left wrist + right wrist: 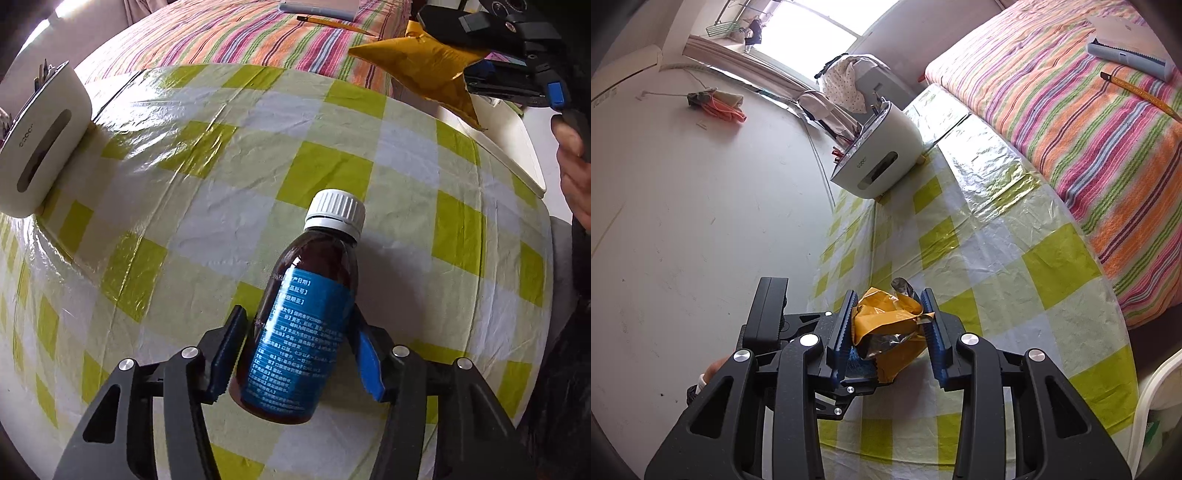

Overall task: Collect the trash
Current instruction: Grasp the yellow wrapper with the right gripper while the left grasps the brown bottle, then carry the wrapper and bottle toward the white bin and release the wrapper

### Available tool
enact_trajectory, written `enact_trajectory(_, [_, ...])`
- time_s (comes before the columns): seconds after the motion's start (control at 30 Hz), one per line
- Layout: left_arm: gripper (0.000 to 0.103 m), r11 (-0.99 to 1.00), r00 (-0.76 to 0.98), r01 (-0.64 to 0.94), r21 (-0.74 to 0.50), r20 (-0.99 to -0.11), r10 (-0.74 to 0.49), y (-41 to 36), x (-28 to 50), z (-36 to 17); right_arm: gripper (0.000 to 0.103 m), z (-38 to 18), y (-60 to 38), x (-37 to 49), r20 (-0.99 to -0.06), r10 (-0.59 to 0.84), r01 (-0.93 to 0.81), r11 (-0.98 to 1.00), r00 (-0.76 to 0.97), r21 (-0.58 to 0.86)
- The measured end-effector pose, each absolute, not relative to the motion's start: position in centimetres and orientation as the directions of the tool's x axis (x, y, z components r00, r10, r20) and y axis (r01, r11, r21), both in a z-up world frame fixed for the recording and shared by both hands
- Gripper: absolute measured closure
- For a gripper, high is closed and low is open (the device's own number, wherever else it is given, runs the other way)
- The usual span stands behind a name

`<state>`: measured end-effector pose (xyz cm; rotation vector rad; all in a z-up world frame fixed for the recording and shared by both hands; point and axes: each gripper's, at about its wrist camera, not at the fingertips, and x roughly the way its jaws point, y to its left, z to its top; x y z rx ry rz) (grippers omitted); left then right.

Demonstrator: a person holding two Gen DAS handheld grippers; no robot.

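We see a glossy plastic cloth (pixel 229 155) on the worktop, checked in lime green, pale green and white. On it lies a dark brown plastic bottle (pixel 303 314) with a white ribbed cap and a blue label printed in white. Beyond the cloth, the bed cover (pixel 1100 155) is striped orange, pink, green and pale blue. The crumpled foil wrapper (pixel 886 332) is yellow-orange with silver lining. A white rounded box (pixel 875 162) stands on the cloth's far edge.

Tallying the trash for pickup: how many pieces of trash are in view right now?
2. The brown medicine bottle lies between the left tongs on the checkered tablecloth; the crumpled yellow wrapper is held in the right tongs. More may be out of frame.
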<state>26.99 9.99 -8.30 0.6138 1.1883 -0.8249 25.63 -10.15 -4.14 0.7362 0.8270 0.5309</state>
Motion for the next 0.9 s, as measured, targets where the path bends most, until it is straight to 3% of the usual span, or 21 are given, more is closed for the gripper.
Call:
enact_trajectory(0.27, [0.058,0.707,0.229,0.707,0.009,-0.949,-0.216,10.0,25.8,-8.2,0.069,-4.2,-10.5,24.5,-0.475,0.655,-0.134,0.658,0.588,0.741])
enact_trajectory(0.57, [0.059,0.835,0.425,0.549,0.047,-0.876,-0.229,10.0,21.8,-8.2,0.069,-4.7,-11.6,23.0,-0.490,0.625,-0.117,0.680,0.607,0.723])
enact_trajectory(0.9, [0.062,0.929,0.547,0.358,-0.092,-0.786,-0.289,9.9,18.4,-8.4,0.069,-5.9,-12.0,21.5,-0.530,0.587,-0.093,0.719,0.612,0.689])
